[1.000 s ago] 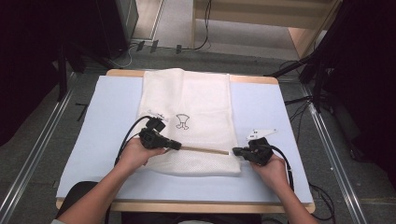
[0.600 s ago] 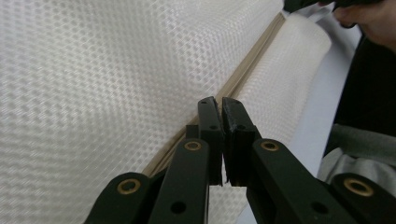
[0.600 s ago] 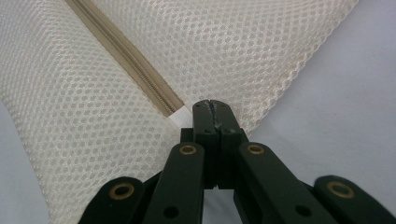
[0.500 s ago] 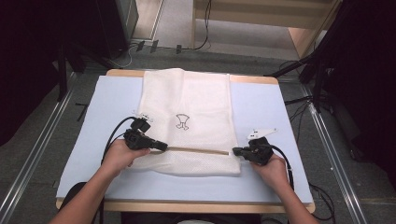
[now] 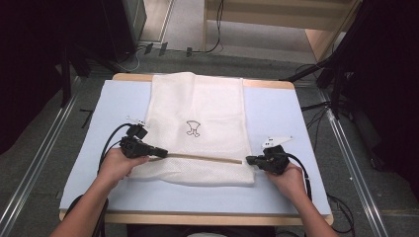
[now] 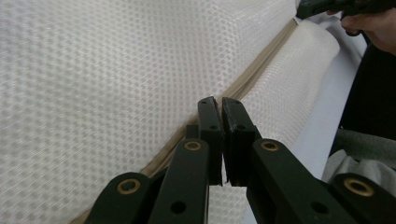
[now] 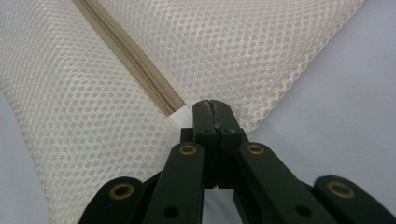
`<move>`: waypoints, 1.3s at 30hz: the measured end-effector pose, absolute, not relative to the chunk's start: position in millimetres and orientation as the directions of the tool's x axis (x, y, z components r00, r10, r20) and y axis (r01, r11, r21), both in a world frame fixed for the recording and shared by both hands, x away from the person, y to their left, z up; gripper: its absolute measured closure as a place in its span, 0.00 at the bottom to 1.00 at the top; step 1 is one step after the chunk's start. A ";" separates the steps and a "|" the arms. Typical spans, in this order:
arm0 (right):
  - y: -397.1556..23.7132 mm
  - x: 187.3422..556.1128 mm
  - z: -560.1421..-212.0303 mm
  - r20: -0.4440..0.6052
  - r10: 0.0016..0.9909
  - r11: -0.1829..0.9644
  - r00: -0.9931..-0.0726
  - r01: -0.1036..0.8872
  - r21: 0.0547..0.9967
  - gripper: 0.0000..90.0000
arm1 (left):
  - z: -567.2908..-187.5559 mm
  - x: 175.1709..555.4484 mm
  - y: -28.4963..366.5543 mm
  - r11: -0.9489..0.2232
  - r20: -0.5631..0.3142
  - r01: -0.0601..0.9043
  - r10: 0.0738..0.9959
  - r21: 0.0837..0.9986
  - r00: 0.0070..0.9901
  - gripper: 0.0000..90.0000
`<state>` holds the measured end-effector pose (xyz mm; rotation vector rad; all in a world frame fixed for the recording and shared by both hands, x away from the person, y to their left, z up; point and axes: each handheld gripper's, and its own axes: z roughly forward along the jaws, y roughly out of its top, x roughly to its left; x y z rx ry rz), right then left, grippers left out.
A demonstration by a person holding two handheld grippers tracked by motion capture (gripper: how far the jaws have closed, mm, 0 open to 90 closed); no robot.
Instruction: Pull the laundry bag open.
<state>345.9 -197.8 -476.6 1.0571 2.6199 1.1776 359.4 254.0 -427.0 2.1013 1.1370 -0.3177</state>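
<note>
Centrally on the tabletop point(image 5: 89, 148) lies a white mesh laundry bag point(image 5: 197, 118), reaching from the far edge towards the near edge; a beige zipper point(image 5: 202, 158) crosses it near its near end; the left tool point(image 5: 160, 153), jaws closed, grips the zipper at the bag's left side; the right tool point(image 5: 249, 160), jaws pressed together, pinches the zipper's end at the bag's right edge.

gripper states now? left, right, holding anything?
Left gripper: closed at the zipper of the mesh bag; grip unclear.
Right gripper: closed, pinching the bag's zipper end.
</note>
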 end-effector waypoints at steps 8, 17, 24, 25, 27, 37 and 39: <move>-198.4 348.4 -476.6 0.195 0.608 0.477 -0.769 0.551 0.685 1.00 | -425.9 354.2 278.1 -0.315 -0.504 0.822 0.668 0.475 0.548 0.99; -197.2 348.2 -475.2 0.195 0.611 0.484 -0.767 0.557 0.675 1.00 | -427.4 350.3 296.0 -0.284 -0.479 0.836 0.714 0.469 0.511 0.99; -197.9 349.6 -475.3 0.200 0.604 0.487 -0.771 0.556 0.673 1.00 | -427.0 345.5 321.9 -0.229 -0.470 0.845 0.746 0.483 0.471 0.99; -197.9 349.8 -475.5 0.202 0.604 0.485 -0.771 0.557 0.674 1.00 | -427.8 344.7 325.3 -0.227 -0.465 0.849 0.754 0.478 0.464 0.99; -198.3 350.8 -475.7 0.202 0.599 0.488 -0.775 0.553 0.675 1.00 | -428.8 343.8 330.8 -0.212 -0.458 0.855 0.770 0.473 0.444 0.99; -198.5 352.3 -476.0 0.211 0.592 0.488 -0.777 0.555 0.674 1.00 | -431.6 340.7 356.0 -0.160 -0.472 0.861 0.780 0.483 0.410 0.99; -198.5 352.3 -475.9 0.211 0.592 0.488 -0.778 0.554 0.674 1.00 | -433.2 341.0 356.3 -0.160 -0.477 0.863 0.778 0.479 0.409 0.99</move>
